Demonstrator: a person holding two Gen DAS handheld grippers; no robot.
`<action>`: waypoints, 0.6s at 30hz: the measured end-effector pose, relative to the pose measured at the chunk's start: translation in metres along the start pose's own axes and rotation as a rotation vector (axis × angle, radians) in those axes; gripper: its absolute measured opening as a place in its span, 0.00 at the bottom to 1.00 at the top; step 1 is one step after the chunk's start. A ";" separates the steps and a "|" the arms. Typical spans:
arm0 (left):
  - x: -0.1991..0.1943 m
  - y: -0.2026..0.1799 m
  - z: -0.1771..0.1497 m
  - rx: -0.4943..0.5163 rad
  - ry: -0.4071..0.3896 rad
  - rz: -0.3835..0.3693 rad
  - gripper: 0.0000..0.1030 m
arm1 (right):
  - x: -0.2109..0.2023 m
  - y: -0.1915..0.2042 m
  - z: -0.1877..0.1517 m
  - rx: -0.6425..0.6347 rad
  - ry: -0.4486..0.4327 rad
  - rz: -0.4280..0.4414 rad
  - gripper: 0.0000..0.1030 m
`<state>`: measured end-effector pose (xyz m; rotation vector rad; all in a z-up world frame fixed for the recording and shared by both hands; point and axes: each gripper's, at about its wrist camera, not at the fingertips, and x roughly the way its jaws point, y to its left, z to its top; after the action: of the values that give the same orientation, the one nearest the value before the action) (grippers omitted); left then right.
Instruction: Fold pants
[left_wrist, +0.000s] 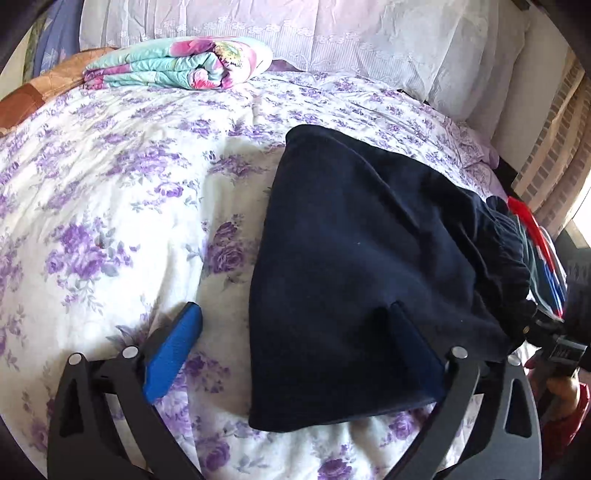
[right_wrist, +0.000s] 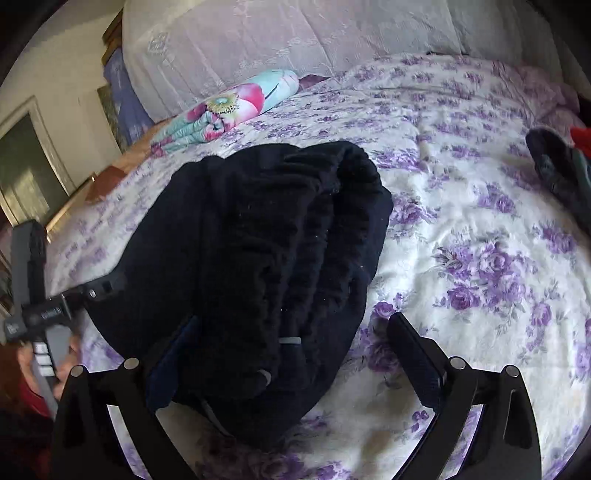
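Both grippers hang over a bed, with their fingers spread wide and nothing pinched. Left gripper (left_wrist: 291, 328) has one blue finger (left_wrist: 173, 354) over the sheet and the other finger over the dark cloth. It holds nothing. Right gripper (right_wrist: 291, 339) is let go too. One finger is over the dark cloth and the other finger (right_wrist: 413, 354) is over the sheet, apart from the cloth.

Between and under the fingers lie the pants (left_wrist: 362, 266). They are dark blue, almost black, and folded into a thick pile. The bunchy stretchy waist (right_wrist: 317, 221) is on top in the right wrist view. The pile rests flat on the bed sheet (left_wrist: 122, 206), which is white with purple flowers.

A hand (left_wrist: 561, 391) in a red sleeve shows at the edge.

Farther back, a folded blanket (left_wrist: 177, 64) with pink and light blue flowers sits near the head of the bed. Behind it are big white pillows (left_wrist: 332, 33) with lace. Some dark and red clothes (right_wrist: 557, 162) lie off to the side.
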<state>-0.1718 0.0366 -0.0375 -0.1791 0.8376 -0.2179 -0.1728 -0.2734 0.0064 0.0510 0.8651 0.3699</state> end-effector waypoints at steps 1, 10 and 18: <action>-0.003 -0.003 0.000 0.011 -0.006 0.015 0.95 | -0.003 0.005 -0.001 -0.018 -0.017 -0.022 0.97; -0.033 -0.009 -0.004 0.063 -0.075 0.125 0.95 | -0.047 0.003 -0.021 0.086 -0.091 0.100 0.97; -0.058 -0.023 -0.006 0.114 -0.149 0.218 0.95 | -0.082 0.039 -0.021 0.086 -0.195 0.094 0.97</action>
<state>-0.2164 0.0296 0.0058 0.0033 0.6881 -0.0458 -0.2481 -0.2672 0.0600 0.2049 0.6871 0.4087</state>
